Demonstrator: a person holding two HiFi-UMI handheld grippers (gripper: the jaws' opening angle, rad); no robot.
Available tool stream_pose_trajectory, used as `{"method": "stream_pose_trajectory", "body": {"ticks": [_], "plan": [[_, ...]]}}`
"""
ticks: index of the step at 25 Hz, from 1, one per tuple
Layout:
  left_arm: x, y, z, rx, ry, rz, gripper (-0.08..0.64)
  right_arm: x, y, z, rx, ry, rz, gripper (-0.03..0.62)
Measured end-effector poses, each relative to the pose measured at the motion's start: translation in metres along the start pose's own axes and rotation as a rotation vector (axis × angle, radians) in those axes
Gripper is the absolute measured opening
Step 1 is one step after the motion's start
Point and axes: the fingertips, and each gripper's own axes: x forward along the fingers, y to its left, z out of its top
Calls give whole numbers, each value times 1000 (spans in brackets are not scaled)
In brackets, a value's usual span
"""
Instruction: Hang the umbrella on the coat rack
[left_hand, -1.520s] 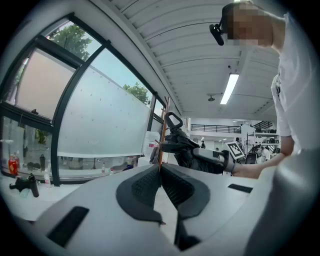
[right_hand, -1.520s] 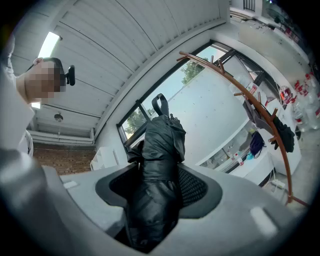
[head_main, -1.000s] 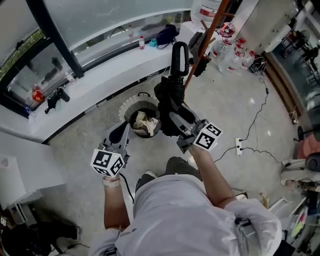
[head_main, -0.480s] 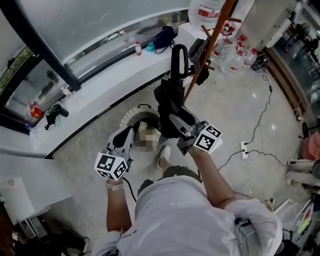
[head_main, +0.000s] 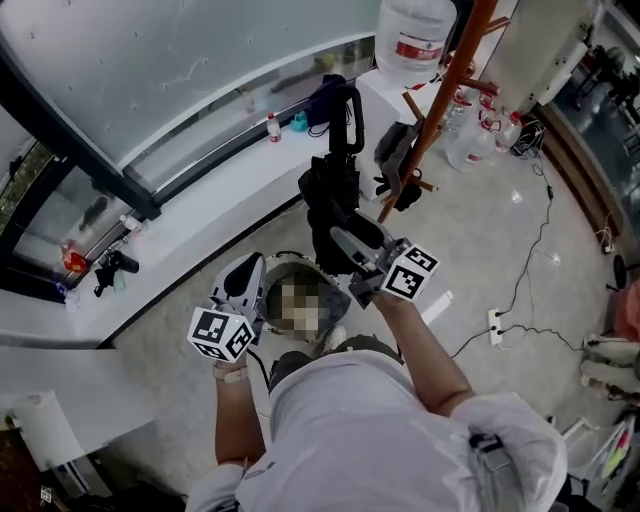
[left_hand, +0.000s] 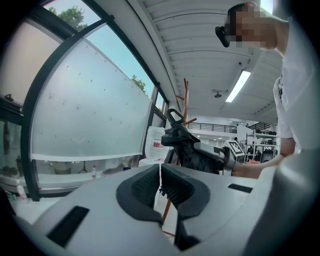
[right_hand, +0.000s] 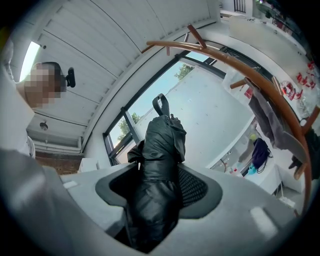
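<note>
A folded black umbrella (head_main: 335, 205) with a loop handle (head_main: 347, 110) stands upright in my right gripper (head_main: 348, 243), which is shut on its bundled canopy (right_hand: 159, 170). The wooden coat rack (head_main: 440, 90) rises just right of the umbrella, with dark garments (head_main: 398, 160) hanging from its pegs. In the right gripper view the rack's curved pole (right_hand: 250, 75) arcs over and right of the umbrella handle (right_hand: 160, 106). My left gripper (head_main: 243, 283) hangs lower left, shut with nothing between its pads (left_hand: 160, 186); the umbrella (left_hand: 192, 147) shows beyond it.
A white ledge (head_main: 200, 190) runs along the window, with small bottles (head_main: 272, 127) and a dark bag (head_main: 325, 95) on it. A large water jug (head_main: 413, 30) stands behind the rack. Several bottles (head_main: 480, 125) and a cable with power strip (head_main: 494, 325) lie on the floor at right.
The umbrella and right gripper have risen and moved toward the window ledge, nearer the rack's pegs. The left gripper kept its place beside it. The person stepped forward.
</note>
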Motion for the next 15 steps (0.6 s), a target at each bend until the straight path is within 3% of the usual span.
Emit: {"method": "stream_pose_trajectory", "body": {"ticks": [8, 15], "plan": [[49, 6, 3, -8, 28, -14, 3, 16, -42, 33, -26, -24, -35, 244], [79, 11, 1, 6, 40, -96, 3, 21, -60, 42, -85, -61, -101, 244]]}}
